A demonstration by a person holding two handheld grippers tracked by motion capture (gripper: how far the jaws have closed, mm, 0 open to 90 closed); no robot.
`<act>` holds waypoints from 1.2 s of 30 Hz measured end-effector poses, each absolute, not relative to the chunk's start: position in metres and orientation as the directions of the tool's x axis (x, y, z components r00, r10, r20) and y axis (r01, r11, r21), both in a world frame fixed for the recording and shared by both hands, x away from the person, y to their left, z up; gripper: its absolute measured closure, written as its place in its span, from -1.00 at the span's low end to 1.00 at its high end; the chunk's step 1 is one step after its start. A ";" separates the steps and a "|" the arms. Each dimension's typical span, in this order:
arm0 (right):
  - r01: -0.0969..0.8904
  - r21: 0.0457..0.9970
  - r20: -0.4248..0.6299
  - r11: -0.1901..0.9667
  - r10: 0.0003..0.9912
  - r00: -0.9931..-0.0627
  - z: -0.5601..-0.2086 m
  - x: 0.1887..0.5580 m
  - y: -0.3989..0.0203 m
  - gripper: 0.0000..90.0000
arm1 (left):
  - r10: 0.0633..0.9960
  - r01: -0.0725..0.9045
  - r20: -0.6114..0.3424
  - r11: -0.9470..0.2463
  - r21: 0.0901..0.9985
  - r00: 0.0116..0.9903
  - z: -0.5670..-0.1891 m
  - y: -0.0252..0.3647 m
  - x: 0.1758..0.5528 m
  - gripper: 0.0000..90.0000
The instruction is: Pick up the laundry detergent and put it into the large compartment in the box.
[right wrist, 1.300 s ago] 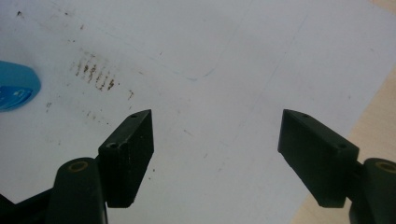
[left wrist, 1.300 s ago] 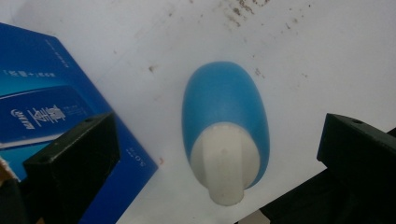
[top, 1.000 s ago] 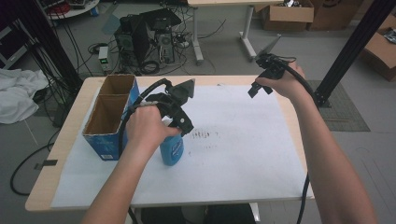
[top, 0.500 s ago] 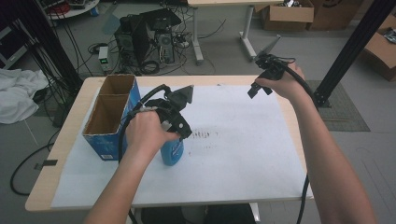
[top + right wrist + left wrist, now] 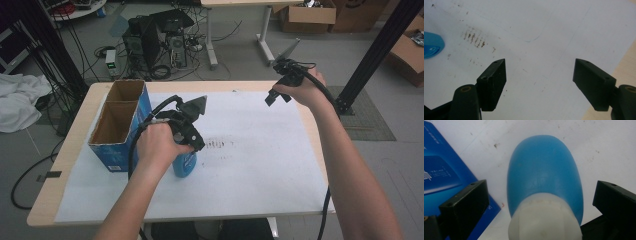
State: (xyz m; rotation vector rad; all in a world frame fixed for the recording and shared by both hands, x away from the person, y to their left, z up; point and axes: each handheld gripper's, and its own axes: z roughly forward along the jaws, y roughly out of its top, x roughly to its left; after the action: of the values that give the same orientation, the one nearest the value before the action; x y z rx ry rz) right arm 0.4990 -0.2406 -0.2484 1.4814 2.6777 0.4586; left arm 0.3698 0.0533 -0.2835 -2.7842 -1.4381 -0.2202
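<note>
**Centre the neck before closing**

The left claw (image 5: 534, 202) hangs wide open over the blue bottle (image 5: 544, 175), which stands upright on the paper-covered worktop (image 5: 260, 165) just beside the blue carton (image 5: 117, 125). Lower evenly astride the white neck (carton side is tight). The right claw (image 5: 540, 82) waits open, well apart.

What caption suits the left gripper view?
Open left gripper straddling an upright blue bottle with white cap, beside a blue box.
</note>
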 end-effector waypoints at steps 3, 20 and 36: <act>0.820 0.278 0.101 0.500 0.834 -0.543 -0.250 0.499 -0.241 -0.40 | 0.814 0.814 0.122 -0.577 0.058 0.568 -0.289 0.053 0.370 -0.92; 0.821 0.273 0.099 0.502 0.834 -0.543 -0.251 0.500 -0.241 -0.40 | 0.818 0.820 0.118 -0.571 0.047 0.563 -0.293 0.054 0.371 -0.72; 0.820 0.273 0.099 0.504 0.833 -0.545 -0.252 0.500 -0.240 -0.40 | 0.822 0.825 0.118 -0.564 0.031 0.558 -0.295 0.056 0.372 -0.58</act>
State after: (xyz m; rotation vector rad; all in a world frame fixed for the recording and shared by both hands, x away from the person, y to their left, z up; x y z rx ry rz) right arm 0.4999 -0.2400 -0.2518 1.4756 2.6850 0.4487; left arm 0.3720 0.0558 -0.2951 -2.7474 -1.4527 -0.1858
